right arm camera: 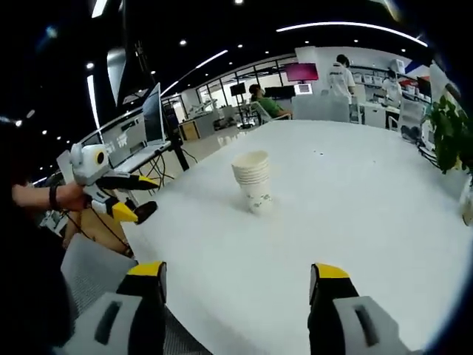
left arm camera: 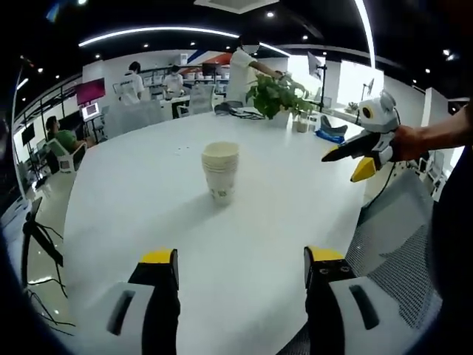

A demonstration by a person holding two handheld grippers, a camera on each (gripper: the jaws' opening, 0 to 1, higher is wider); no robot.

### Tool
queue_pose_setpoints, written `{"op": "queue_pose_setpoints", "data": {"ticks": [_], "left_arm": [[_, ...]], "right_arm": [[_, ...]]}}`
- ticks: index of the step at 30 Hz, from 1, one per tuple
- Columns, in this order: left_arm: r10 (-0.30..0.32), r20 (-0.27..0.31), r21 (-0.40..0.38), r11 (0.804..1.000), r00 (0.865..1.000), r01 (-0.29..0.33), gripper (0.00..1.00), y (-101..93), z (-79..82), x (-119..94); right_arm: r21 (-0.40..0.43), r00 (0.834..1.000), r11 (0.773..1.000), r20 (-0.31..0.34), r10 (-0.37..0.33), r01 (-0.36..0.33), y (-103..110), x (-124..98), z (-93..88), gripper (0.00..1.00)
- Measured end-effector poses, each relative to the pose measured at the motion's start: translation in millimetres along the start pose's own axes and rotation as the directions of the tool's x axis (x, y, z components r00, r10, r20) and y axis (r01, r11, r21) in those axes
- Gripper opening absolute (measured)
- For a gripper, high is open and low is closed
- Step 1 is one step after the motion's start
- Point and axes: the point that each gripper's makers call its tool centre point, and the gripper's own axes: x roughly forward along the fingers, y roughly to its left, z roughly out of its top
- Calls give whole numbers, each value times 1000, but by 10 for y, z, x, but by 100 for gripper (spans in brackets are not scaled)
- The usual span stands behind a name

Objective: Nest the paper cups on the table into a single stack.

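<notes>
Plainly, the nested paper cups [left arm camera: 220,171] bear illegible green print.

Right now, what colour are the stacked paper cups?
Cream-white paper cups, with a small green print on the bottom one; clearest in the right gripper view.

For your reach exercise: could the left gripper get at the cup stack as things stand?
Probably yes. The left gripper is open, facing the cup stack, with bare table between them.
</notes>
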Motion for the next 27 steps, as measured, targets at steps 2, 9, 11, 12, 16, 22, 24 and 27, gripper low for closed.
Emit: {"op": "queue_pose_setpoints", "data": {"ticks": [2,9,11,12,16,22,24,27], "left_arm": [[-2,-1,-7,1000,1000,2,68,-11,-13,4],[-9,-6,-15,1000,1000,9,67,-22,-63,31],[-9,-8,-14,1000,1000,9,67,-27,-67,35],[-9,-9,-10,1000,1000,9,67,-28,-68,37],[-7,-5,-9,1000,1000,7,67,-3,-59,44],[-5,-2,-6,1000,1000,5,67,5,-40,46],[-7,-3,-4,1000,1000,7,67,-3,-52,52],[-14,-8,-1,1000,1000,14,67,-37,-73,59]], "right_arm": [[4,1000,1000,-2,1,-1,-60,16,-24,80],[25,1000,1000,-2,-5,6,-29,2,-65,81],[28,1000,1000,-8,-7,7,0,-8,-92,81],[32,1000,999,-8,-7,7,10,-16,-101,81],[42,1000,999,-4,-12,13,69,-45,-103,81],[55,1000,998,-3,-18,18,40,-62,-128,81],[58,1000,998,-5,-20,20,60,-72,-135,81],[63,1000,998,-5,-21,22,70,-79,-144,81]]}}
